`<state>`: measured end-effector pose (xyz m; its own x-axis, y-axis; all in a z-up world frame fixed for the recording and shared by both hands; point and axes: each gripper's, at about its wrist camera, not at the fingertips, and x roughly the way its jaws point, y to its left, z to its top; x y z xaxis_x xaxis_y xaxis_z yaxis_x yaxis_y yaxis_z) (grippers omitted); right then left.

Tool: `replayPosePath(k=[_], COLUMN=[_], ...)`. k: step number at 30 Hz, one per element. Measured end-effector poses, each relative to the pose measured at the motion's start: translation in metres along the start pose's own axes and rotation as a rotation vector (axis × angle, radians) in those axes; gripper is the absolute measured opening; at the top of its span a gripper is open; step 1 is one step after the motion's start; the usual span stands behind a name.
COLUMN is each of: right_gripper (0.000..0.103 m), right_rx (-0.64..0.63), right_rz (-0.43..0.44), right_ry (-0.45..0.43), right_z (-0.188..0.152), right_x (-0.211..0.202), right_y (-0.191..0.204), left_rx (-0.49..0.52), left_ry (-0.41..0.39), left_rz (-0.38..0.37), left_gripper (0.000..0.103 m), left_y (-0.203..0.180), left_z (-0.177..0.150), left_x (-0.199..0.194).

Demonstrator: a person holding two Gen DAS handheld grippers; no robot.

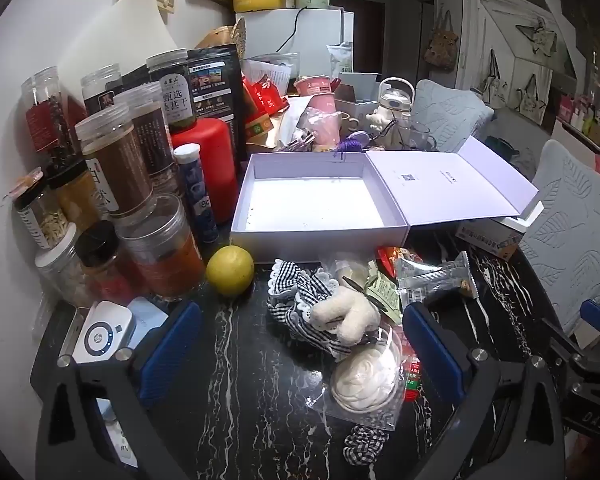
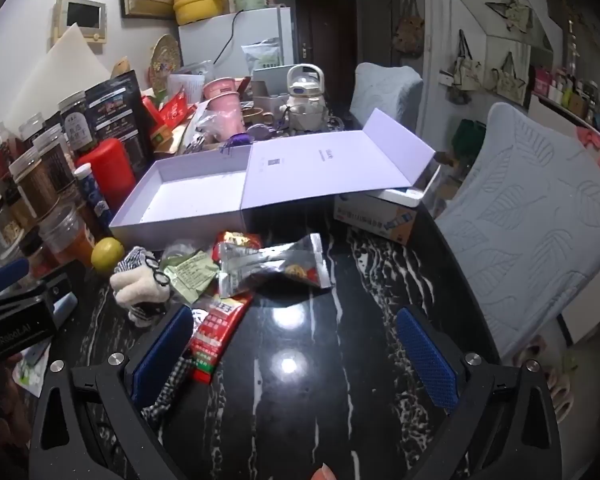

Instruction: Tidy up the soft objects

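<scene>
Fuzzy cream plush toy [image 1: 346,314] on gingham cloth [image 1: 300,300] lies between our left gripper's [image 1: 300,354] wide jaws; right gripper [image 2: 296,354] gapes over bare marble.

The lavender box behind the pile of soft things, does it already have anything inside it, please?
No, the open lavender box shows only its bare white floor, and the plush toy lies on the table in front of it.

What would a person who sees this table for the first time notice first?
Probably the open lilac box, empty, in the middle of the dark marble table. In front of it lie a white plush toy on checked cloth and a yellow fruit. Both grippers are open and hold nothing.
</scene>
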<state>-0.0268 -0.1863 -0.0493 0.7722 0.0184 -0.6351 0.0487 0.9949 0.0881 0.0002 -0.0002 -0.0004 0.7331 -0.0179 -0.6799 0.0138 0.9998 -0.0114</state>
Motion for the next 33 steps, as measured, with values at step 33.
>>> replayPosePath(k=[33], right_gripper=[0.103], right_rx=[-0.009], right_rz=[0.011], right_ry=[0.031], right_z=[0.002], right_x=[0.008], right_y=[-0.002], left_rx=[0.001], left_ry=[-0.002], left_rz=[-0.024], left_gripper=[0.103], left_y=[-0.002], left_z=[-0.002], left_x=[-0.004])
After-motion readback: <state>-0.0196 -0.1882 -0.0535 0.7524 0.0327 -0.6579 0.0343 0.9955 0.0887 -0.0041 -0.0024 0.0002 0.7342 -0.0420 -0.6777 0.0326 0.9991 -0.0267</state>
